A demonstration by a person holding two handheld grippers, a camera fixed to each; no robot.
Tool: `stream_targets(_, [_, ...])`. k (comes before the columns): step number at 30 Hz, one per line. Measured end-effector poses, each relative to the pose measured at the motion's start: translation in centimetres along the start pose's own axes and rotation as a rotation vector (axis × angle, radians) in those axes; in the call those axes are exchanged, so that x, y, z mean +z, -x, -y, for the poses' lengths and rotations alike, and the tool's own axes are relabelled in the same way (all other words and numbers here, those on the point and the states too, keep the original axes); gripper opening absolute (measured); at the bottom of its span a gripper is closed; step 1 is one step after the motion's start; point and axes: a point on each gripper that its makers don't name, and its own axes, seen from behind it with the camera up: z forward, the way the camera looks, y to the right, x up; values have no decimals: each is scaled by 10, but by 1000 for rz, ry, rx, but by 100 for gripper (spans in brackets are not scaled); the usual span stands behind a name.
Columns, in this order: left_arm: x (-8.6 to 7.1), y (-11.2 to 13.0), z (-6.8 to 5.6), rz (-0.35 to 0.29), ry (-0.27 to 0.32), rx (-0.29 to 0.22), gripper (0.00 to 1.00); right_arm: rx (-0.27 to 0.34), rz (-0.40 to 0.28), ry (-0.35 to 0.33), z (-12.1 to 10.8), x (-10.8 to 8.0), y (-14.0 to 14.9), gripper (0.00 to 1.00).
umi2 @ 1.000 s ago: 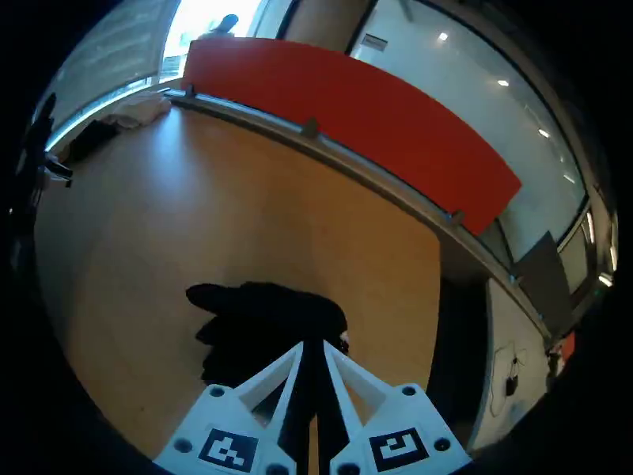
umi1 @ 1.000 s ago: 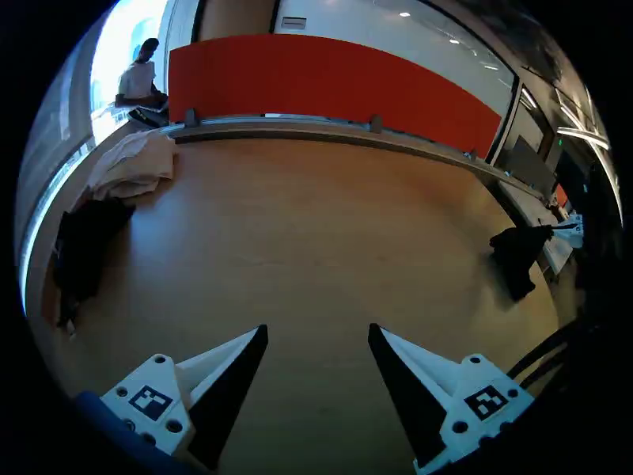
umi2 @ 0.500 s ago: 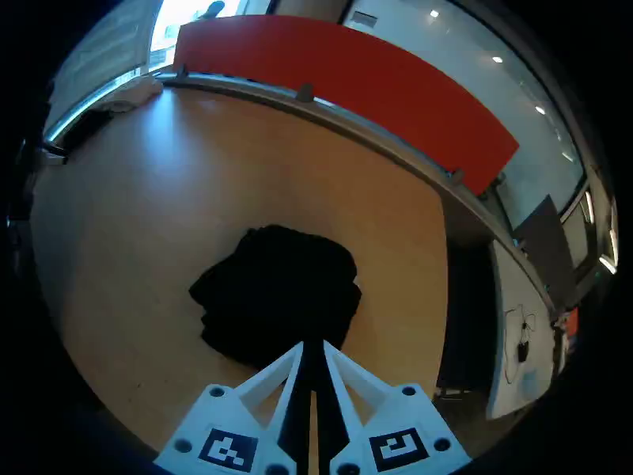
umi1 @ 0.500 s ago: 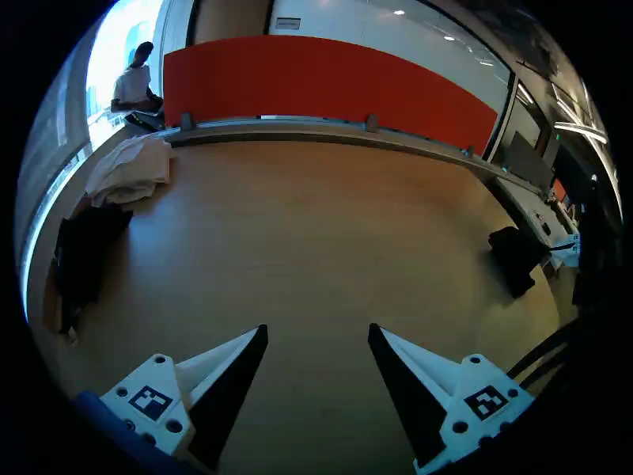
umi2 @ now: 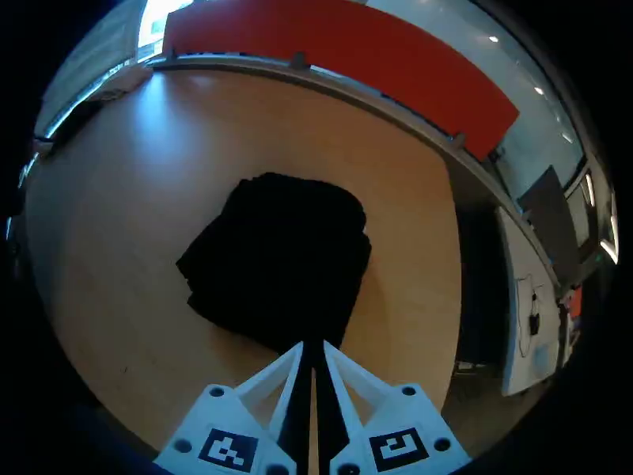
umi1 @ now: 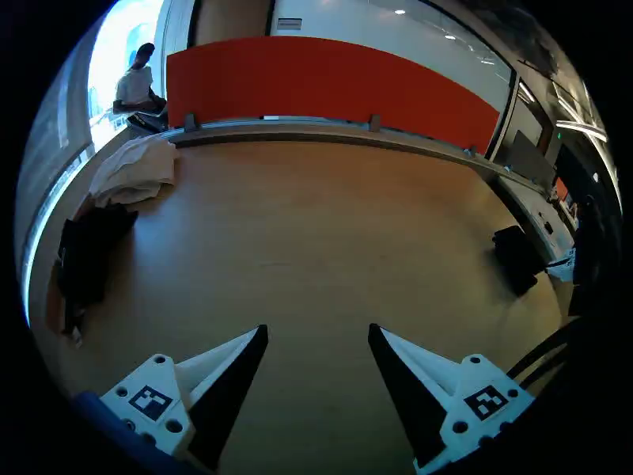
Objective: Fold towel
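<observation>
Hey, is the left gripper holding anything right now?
No, the left gripper has its fingers spread wide above the wooden table, with nothing between them.

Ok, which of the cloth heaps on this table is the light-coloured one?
The crumpled beige heap in the far left corner, by the red divider. The other heap beside it and the towel at the right edge are both black.

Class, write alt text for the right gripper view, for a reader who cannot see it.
A black towel, folded in layers, lies on a wooden table, its near edge at the tips of the closed hand-held gripper in the foreground; whether the fingers pinch it is unclear. A red partition runs along the table's far edge.
</observation>
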Motion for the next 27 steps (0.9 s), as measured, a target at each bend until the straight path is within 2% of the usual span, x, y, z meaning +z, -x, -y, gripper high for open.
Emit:
stream_targets(9, [-1,3,0,6,-7,10,94,33,59,-10,7,21,24,2])
stream_targets(27, [-1,4,1,10,-15,8,94,81,97,22,7,42,32,2])
